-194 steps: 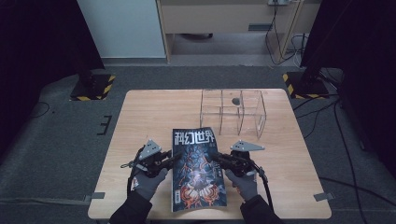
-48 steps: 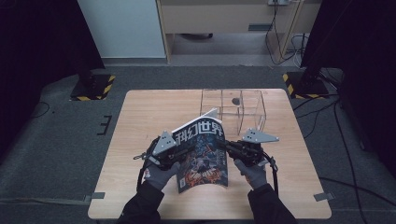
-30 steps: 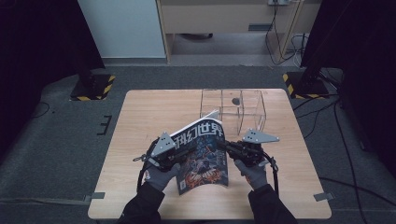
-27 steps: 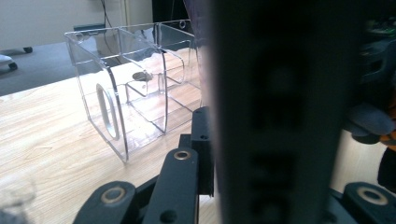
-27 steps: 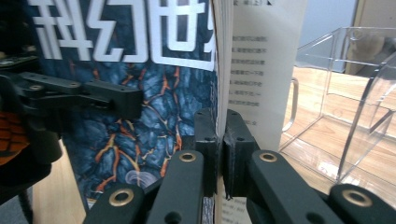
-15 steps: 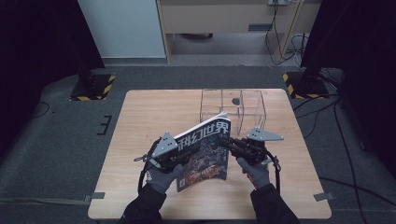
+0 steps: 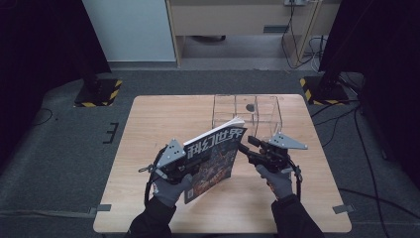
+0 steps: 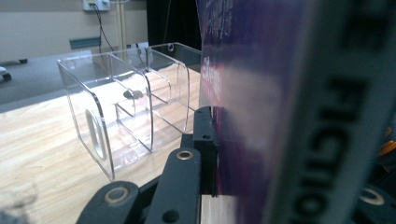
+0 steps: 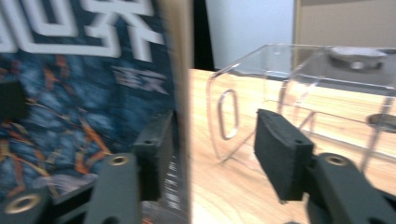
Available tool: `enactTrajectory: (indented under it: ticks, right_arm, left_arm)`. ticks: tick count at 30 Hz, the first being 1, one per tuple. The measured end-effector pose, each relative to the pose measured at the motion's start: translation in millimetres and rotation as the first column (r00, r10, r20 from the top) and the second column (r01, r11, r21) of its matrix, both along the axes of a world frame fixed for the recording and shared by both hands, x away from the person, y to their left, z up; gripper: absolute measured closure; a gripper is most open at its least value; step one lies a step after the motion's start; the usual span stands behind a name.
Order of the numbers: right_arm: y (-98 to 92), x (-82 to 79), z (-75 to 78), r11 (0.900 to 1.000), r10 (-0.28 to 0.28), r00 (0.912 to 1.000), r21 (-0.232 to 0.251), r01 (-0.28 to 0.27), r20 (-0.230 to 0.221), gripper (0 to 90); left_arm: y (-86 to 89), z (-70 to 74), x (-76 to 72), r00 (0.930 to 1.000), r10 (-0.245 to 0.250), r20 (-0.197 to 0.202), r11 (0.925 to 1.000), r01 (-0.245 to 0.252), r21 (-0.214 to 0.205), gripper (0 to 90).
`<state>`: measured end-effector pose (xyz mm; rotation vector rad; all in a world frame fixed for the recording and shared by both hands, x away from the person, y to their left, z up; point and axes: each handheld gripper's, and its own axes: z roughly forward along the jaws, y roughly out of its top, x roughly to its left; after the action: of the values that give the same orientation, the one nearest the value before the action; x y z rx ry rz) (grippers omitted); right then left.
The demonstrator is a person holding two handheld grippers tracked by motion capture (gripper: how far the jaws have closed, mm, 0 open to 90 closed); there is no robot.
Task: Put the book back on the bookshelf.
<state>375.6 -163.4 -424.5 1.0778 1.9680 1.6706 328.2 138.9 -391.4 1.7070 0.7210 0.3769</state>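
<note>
Magazine (image 7: 215,153) stands tilted above wooden table (image 7: 163,119) on grey carpet (image 7: 59,129).

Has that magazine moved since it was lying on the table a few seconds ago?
Yes. The magazine has been tipped up off the table and now stands nearer the clear organizer, clamped by the left gripper.
</note>
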Motion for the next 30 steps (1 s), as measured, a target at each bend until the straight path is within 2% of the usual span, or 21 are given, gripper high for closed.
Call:
enactTrajectory:
  ticks: [4, 7, 8, 13, 14, 16, 22, 26, 28, 30]
  right_arm:
    - [-7.2, 1.8, -0.8, 0.998, -0.058, 0.9983, -0.026, 0.058, -0.003, 36.0]
    - [-10.4, 2.8, -2.3, 0.9952, -0.085, 0.9964, -0.049, 0.085, -0.007, 32.7]
    - [-13.9, 4.4, -5.3, 0.9916, -0.113, 0.9935, -0.065, 0.111, -0.016, 28.9]
    - [-24.3, 6.4, -14.2, 0.9824, -0.142, 0.9893, -0.128, 0.136, -0.034, 23.4]
    - [-24.3, 6.4, -14.2, 0.9824, -0.142, 0.9893, -0.128, 0.136, -0.034, 23.4]
    - [-33.2, 6.4, -20.3, 0.9754, -0.162, 0.9856, -0.159, 0.153, -0.047, 21.6]
    - [-50.5, 4.0, -31.3, 0.9696, -0.187, 0.9784, -0.176, 0.17, -0.087, 19.3]
    - [-62.4, 1.5, -38.2, 0.9596, -0.226, 0.9691, -0.194, 0.204, -0.1, 18.7]
    - [-65.4, 0.5, -39.8, 0.9583, -0.229, 0.9677, -0.199, 0.205, -0.106, 18.4]
    - [-71.7, -2.0, -43.9, 0.9527, -0.243, 0.9639, -0.214, 0.216, -0.109, 18.1]
  left_arm:
    - [5.4, 5.0, -0.1, 0.9999, 0.013, -0.003, 0.9996, -0.013, -0.024, 81.9]
    - [8.4, 7.6, -0.5, 0.9998, 0.022, 0.0, 0.9992, -0.022, -0.033, 81.8]
    - [11.1, 10.2, -1.0, 0.9994, 0.034, 0.004, 0.9987, -0.034, -0.038, 81.8]
    - [15.3, 14.2, -1.1, 0.9983, 0.057, 0.007, 0.9976, -0.057, -0.04, 81.8]
    - [15.3, 14.2, -1.1, 0.9983, 0.057, 0.007, 0.9976, -0.057, -0.04, 81.8]
    - [16.3, 14.9, -0.3, 0.9978, 0.066, 0.001, 0.9968, -0.066, -0.045, 81.8]
    - [16.1, 16.1, 2.1, 0.9972, 0.075, -0.005, 0.9962, -0.075, -0.044, 81.8]
    - [15.6, 19.4, 3.7, 0.9968, 0.079, -0.005, 0.9956, -0.08, -0.05, 81.8]
    - [16.1, 20.7, 4.2, 0.9968, 0.08, -0.004, 0.9954, -0.08, -0.053, 81.8]
    - [17.7, 24.0, 4.9, 0.9966, 0.083, 0.0, 0.9946, -0.083, -0.062, 81.8]
